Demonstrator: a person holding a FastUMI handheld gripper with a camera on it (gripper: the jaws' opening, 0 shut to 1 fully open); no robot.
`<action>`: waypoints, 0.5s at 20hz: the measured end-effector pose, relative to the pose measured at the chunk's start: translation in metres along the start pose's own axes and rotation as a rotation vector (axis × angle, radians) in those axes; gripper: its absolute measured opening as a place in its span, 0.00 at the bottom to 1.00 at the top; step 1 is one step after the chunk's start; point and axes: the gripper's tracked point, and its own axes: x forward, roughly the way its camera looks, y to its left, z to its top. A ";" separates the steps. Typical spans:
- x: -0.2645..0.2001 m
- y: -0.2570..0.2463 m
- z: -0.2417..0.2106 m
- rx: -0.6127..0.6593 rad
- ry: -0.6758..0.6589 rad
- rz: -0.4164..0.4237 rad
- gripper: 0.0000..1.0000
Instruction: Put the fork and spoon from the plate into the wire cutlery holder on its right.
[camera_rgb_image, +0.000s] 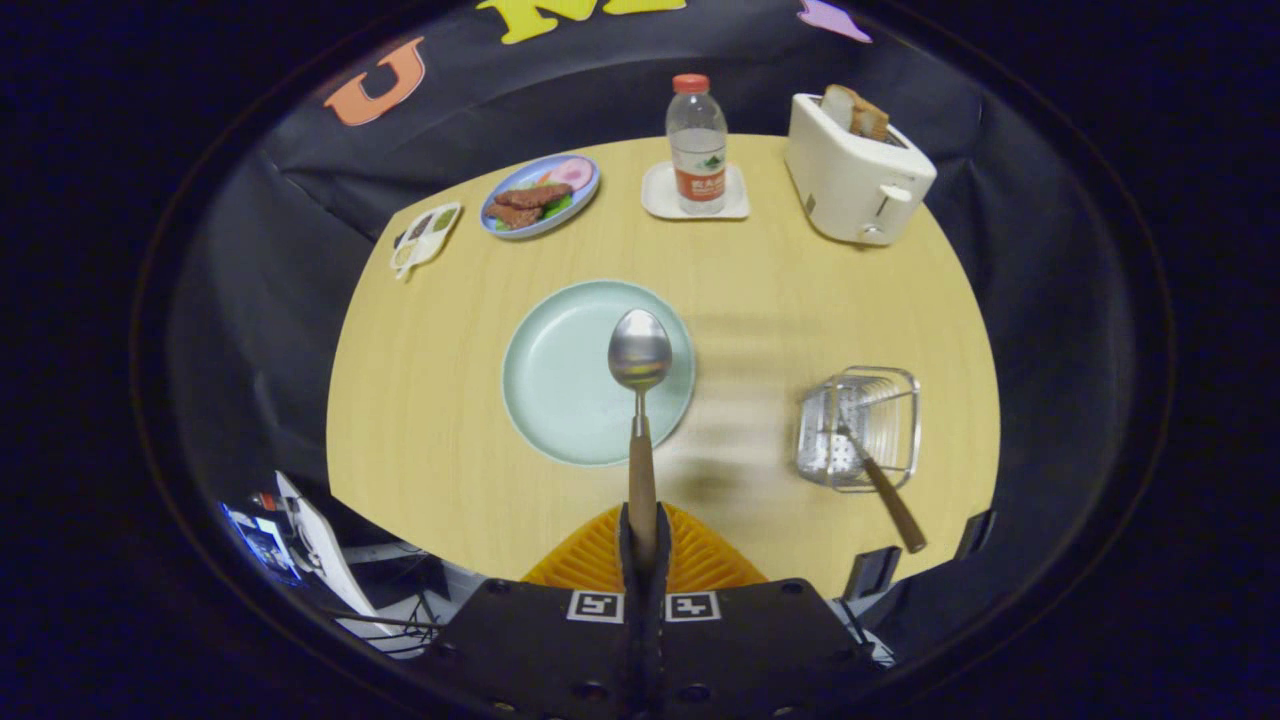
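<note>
The gripper (641, 540) has its two fingers pressed together on the wooden handle of the spoon (640, 400), pinching it low on the handle, near its end. The spoon points straight ahead from the jaws, its metal bowl facing up and hanging above the right part of the pale green plate (555, 375), which is bare.

The spoon looks light and stiff. The wooden handle should give the fingers more friction than the polished metal neck and bowl, so the handle is the sensible place to hold it. With the grip so far back, the bowl end has leverage, and I judge it could swing or pivot between the fingers if the tool is tipped quickly.

To the right of the plate, near the table's near-right edge, stands the wire cutlery holder (862, 425). A wooden-handled utensil, most likely the fork (880, 480), already rests in it, head down, with its handle leaning out toward the near side. The holder is light wire and may slide if knocked.

Farther off on the wooden table (420, 420) sit a small divided dish (425, 238) and a blue plate of food (540, 195) at the far left, a water bottle (697, 140) on a white coaster (662, 195) in the far middle, and a white toaster (855, 175) with bread at the far right.
</note>
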 end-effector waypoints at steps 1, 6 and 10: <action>-0.009 -0.013 0.001 0.005 0.004 -0.004 0.01; -0.040 -0.083 0.006 0.053 0.020 -0.057 0.00; -0.044 -0.119 -0.010 0.081 0.085 -0.073 0.00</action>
